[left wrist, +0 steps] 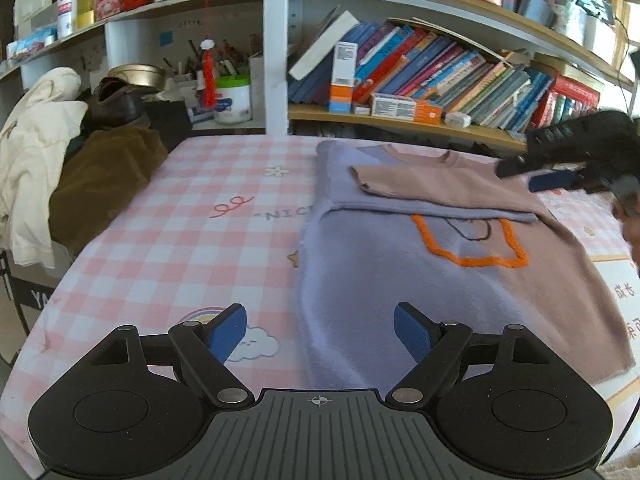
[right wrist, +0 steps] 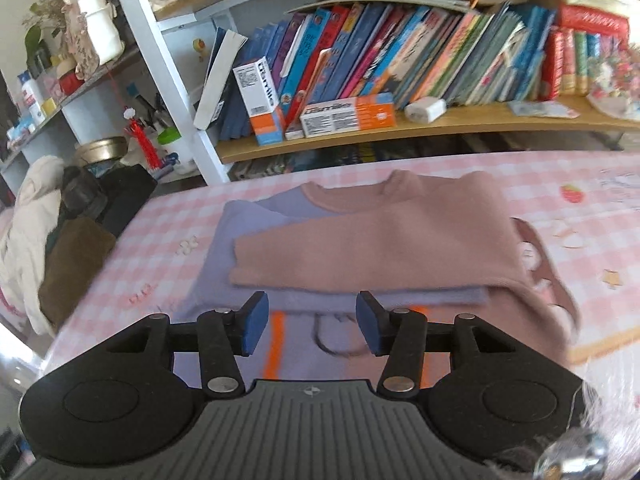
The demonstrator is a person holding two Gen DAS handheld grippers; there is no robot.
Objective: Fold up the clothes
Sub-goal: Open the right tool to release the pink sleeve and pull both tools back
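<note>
A lilac and dusty-pink sweater (left wrist: 384,280) with an orange stitched pocket outline (left wrist: 468,246) lies flat on the pink checked tablecloth (left wrist: 180,240). A pink sleeve (right wrist: 360,256) is folded across its chest, over a lilac sleeve. My left gripper (left wrist: 320,320) stands open above the sweater's near left part, with nothing between its blue pads. My right gripper (right wrist: 312,320) is open too and hovers over the chest just below the folded sleeves, gripping nothing. In the left wrist view the right gripper (left wrist: 528,176) reaches in from the right edge over the pink shoulder.
A heap of clothes lies at the table's left end: a cream garment (left wrist: 36,152) and a brown one (left wrist: 104,176). Shelves packed with books (left wrist: 440,68) and boxes rise right behind the table. A white upright post (left wrist: 276,48) stands at the back.
</note>
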